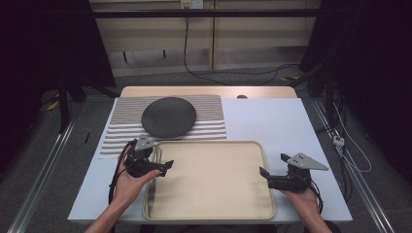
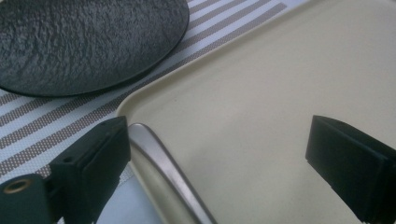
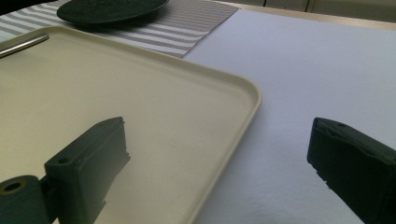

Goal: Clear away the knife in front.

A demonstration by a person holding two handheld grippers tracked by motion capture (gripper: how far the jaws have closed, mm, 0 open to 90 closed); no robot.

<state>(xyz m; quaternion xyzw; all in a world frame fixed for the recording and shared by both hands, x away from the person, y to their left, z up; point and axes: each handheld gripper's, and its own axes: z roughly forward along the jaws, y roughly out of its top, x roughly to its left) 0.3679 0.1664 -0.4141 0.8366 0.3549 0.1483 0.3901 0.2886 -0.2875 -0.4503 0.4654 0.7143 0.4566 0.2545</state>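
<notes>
A beige tray lies at the table's front middle. Along its left side, inside the rim, rests a silver utensil handle. My left gripper is open at the tray's left edge. In the left gripper view its jaws stand wide apart over the tray, with the handle close to the left jaw. My right gripper is open at the tray's right edge. In the right gripper view it straddles the rim of the tray and grips nothing.
A black round plate sits on a grey-striped placemat behind the tray. The white tabletop stretches to the right of the mat and tray. Cables run over the floor beyond the table.
</notes>
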